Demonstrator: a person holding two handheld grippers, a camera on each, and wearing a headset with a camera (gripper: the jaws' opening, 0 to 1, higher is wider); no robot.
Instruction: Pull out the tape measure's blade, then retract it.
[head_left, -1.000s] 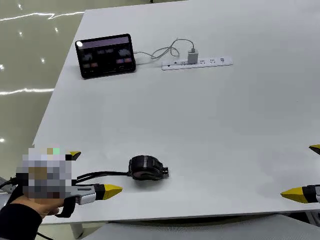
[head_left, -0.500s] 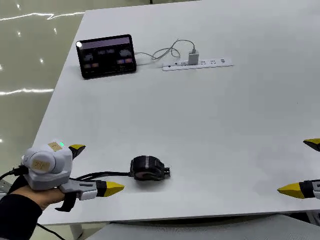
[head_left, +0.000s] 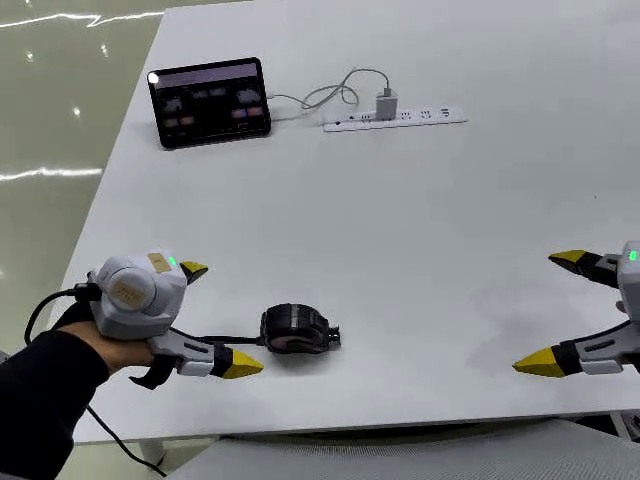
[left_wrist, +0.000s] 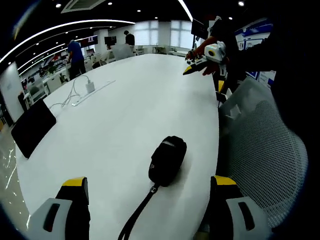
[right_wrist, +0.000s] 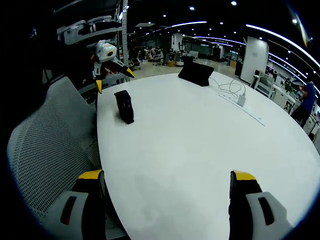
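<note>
Your left tongs (head_left: 215, 317) spread wide and empty, beside the tape measure (head_left: 295, 332) on the counter (head_left: 400, 230), your right tongs (head_left: 550, 310) likewise agape, well apart

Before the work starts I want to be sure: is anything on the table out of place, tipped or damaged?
Nothing stands out. The tape measure lies near the table's front edge, blade in, its strap trailing toward the open left gripper. The tablet stands propped and the power strip lies flat beyond.
</note>
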